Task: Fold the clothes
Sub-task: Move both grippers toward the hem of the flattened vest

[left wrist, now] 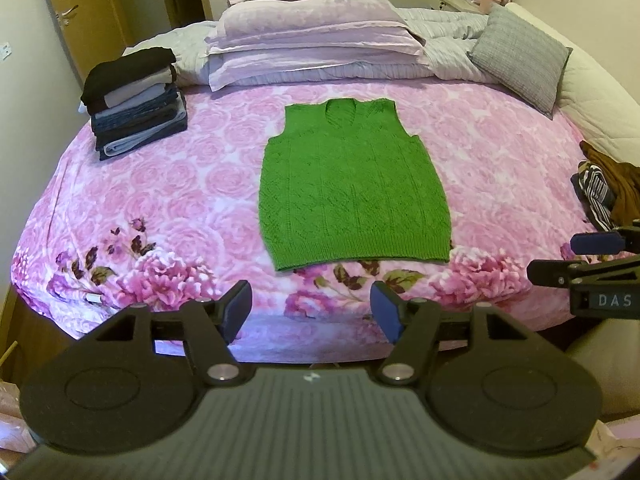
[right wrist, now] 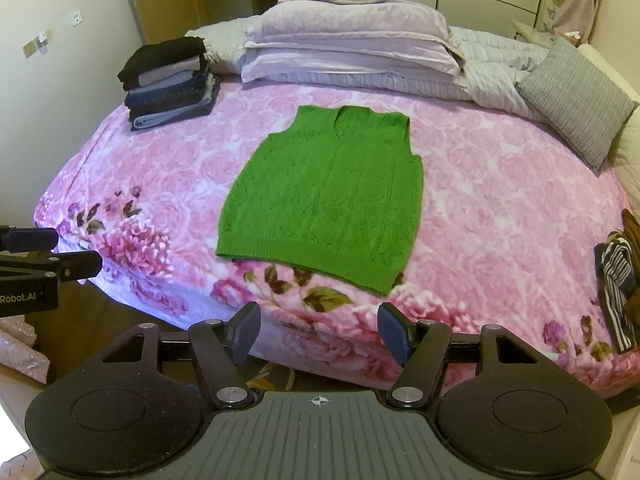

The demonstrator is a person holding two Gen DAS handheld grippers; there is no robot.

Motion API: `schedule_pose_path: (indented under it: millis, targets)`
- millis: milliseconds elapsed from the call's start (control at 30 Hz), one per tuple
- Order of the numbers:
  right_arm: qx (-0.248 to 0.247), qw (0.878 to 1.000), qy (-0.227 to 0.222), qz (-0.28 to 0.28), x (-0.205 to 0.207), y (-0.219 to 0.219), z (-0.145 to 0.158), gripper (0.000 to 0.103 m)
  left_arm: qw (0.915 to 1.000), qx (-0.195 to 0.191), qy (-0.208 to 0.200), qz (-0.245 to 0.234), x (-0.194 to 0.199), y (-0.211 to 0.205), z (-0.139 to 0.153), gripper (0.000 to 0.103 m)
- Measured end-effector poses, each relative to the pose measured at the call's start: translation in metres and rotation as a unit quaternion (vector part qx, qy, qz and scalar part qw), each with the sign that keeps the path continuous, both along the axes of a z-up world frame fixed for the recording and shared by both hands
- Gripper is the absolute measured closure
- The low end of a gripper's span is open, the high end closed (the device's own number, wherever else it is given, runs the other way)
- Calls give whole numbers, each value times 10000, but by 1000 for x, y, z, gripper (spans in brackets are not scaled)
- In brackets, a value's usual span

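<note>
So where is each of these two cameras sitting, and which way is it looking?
Left wrist: on the left gripper, looking down over its open fingers at the green vest; the right gripper pokes in at right.
Right wrist: on the right gripper, same downward slant; the left gripper shows at left.
Shared: the vest flat on the pink floral bed, a folded stack, pillows.

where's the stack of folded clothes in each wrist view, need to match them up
Left wrist: stack of folded clothes at upper left, on the pink floral blanket's far left corner.
Right wrist: same stack at upper left, nearer the top.
Shared landmark: green knit vest, lying flat to the stack's right in both.
</note>
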State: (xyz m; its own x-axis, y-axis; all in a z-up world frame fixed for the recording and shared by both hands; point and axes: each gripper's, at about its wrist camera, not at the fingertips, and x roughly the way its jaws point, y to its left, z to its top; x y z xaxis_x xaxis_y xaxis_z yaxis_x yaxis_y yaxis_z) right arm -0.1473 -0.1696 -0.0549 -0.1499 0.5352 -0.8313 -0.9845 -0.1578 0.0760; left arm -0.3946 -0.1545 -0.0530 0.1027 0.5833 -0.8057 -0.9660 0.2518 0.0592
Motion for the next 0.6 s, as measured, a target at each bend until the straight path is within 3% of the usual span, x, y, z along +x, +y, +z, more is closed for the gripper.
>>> schedule_pose_path:
  millis: [300,600]
  targets:
    - [6,9999,36,-123,6,31,-1,41,10000,77,-44,-27,1,41,-1,36]
    - [-175,9978,199,-607,28,125,-17,41,9993,-39,-208,-306,13,165,-21,35]
